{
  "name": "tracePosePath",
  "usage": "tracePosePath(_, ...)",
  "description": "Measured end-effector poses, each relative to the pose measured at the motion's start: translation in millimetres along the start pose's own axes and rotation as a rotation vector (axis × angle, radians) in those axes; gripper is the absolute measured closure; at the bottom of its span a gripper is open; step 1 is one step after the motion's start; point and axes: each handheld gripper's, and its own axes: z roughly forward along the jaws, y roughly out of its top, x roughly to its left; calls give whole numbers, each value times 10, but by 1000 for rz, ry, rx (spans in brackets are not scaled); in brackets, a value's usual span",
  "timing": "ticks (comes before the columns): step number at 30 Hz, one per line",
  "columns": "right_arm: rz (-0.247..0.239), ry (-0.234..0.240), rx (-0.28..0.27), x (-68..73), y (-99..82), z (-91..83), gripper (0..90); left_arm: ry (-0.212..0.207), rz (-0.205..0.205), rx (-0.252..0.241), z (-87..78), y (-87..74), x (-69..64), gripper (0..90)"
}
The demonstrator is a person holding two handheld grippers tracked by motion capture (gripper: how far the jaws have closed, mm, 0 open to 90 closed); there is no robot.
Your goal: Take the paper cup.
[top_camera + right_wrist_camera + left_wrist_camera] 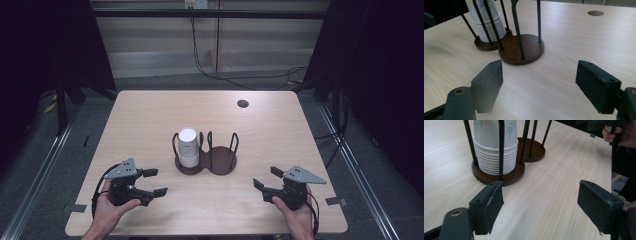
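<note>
Both my grippers, left (151, 183) and right (266, 178), released, flank the cup stack (188, 147), kept upright by its rack (206, 161).

- Cup holder (206, 161) stands at the centre of the table (150, 115).
- Stack of paper cups (188, 146) sits upside down in the holder's left compartment, inside its upright rods.
- Cable hole (243, 104) lies behind the holder, toward the far right.
- Left gripper (148, 183) is near the front left edge, right gripper (263, 178) near the front right, both well apart from the holder.
</note>
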Motion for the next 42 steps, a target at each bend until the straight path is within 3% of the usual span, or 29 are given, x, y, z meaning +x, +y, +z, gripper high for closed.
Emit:
tracePosePath(4,-19,6,-14,77,8,-35,176,4,29,-5,-11,28,-34,203)
tracePosePath(9,-29,37,-2,119,-15,-37,171,5,8,11,11,57,-49,164)
tracePosePath(10,-37,34,2,121,-17,-34,168,-15,-11,14,26,67,-52,169)
tracePosePath(13,-31,37,3,134,-17,-30,163,-14,13,10,27,106,-83,260)
tracePosePath(16,-29,36,1,135,-17,-31,163,-9,6,6,34,129,-91,242)
tracePosePath(19,-24,42,14,129,-22,-22,156,-23,3,22,54,157,-99,286)
tracePosePath(22,-22,37,11,140,-29,-28,150,-29,19,23,43,243,-123,288)
tracePosePath(25,-18,34,3,152,-29,-42,135,1,36,14,7,329,-125,316)
tracePosePath(28,-32,43,-3,164,-27,-54,135,3,39,7,-42,399,-102,324)
tracePosePath(32,-30,46,12,159,-35,-54,135,3,30,-8,-90,529,15,309)
tracePosePath(35,-35,12,33,154,-36,-33,135,13,34,1,-102,631,92,301)
tracePosePath(39,-32,45,56,172,-31,-10,135,-4,41,3,-99,751,107,297)
tracePosePath(42,-33,53,62,176,-29,-1,137,-37,33,-28,-103,829,93,298)
